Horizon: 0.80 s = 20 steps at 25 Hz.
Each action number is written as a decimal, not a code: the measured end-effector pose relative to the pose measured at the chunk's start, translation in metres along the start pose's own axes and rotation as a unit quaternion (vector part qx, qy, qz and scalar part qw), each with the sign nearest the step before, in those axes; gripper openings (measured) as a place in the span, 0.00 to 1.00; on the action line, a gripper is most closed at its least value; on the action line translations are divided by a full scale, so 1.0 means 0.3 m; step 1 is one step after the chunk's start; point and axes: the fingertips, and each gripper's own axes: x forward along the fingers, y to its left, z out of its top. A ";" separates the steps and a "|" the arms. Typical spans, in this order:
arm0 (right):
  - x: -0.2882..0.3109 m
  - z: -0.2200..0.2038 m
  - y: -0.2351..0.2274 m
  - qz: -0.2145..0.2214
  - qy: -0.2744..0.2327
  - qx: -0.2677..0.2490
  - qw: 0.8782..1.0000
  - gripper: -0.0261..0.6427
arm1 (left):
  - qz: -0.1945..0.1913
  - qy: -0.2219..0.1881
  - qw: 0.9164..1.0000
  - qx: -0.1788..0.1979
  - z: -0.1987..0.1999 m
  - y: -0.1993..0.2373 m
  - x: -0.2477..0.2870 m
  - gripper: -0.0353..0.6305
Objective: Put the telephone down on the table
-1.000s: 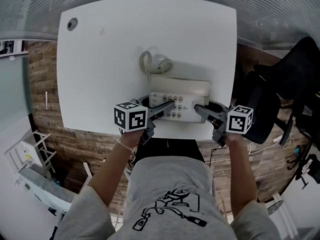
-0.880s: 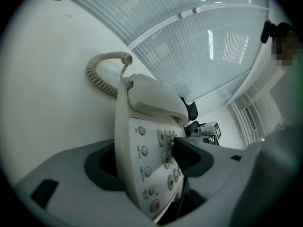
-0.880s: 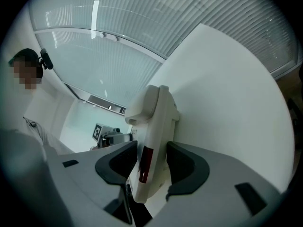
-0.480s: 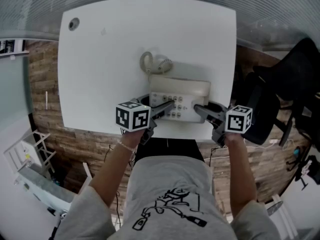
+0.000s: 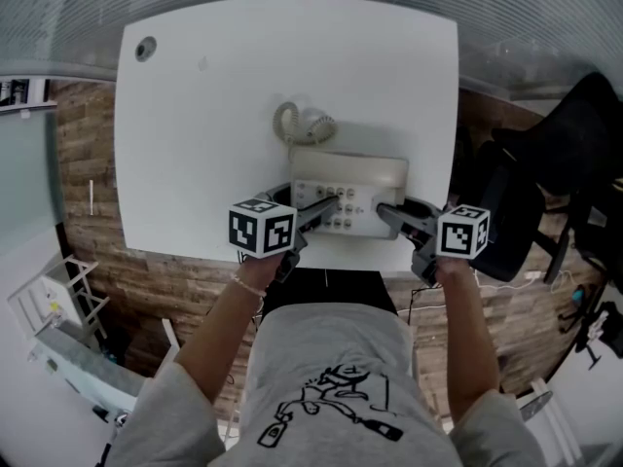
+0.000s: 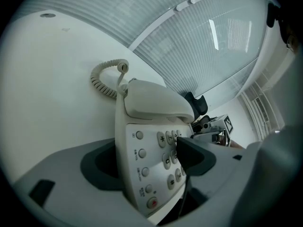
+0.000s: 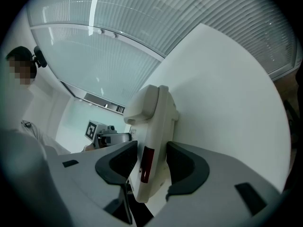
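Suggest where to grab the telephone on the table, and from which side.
Take the telephone by its thin left and right side edges, near the keypad end, one gripper from each side. It lies flat on the table, and the handset and coiled cord crowd the far end.

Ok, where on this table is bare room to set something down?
Free: the table left of the telephone, across to the grommet hole, and the far strip beyond the coiled cord. Crowded: the near right edge around the telephone.
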 end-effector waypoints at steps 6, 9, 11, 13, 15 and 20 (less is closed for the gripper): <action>-0.002 0.001 0.006 -0.005 0.000 -0.003 1.000 0.35 | 0.019 0.000 1.000 0.005 0.000 0.006 -0.007 0.58; -0.003 0.003 0.005 -0.009 0.000 -0.004 1.000 0.35 | 0.024 0.001 1.000 0.004 -0.001 0.007 -0.007 0.58; -0.002 0.004 0.006 -0.011 -0.001 -0.004 1.000 0.35 | 0.027 0.001 1.000 0.003 -0.002 0.009 -0.006 0.59; -0.001 0.000 0.001 -0.013 -0.001 -0.002 1.000 0.35 | 0.032 0.003 0.999 0.004 -0.003 0.013 -0.007 0.59; 0.000 -0.001 0.000 -0.013 -0.002 -0.002 1.000 0.35 | 0.039 0.003 0.999 0.004 -0.004 0.017 -0.008 0.59; 0.001 0.002 0.005 -0.017 -0.003 -0.006 1.000 0.35 | 0.052 0.003 0.999 0.009 -0.003 0.022 -0.012 0.61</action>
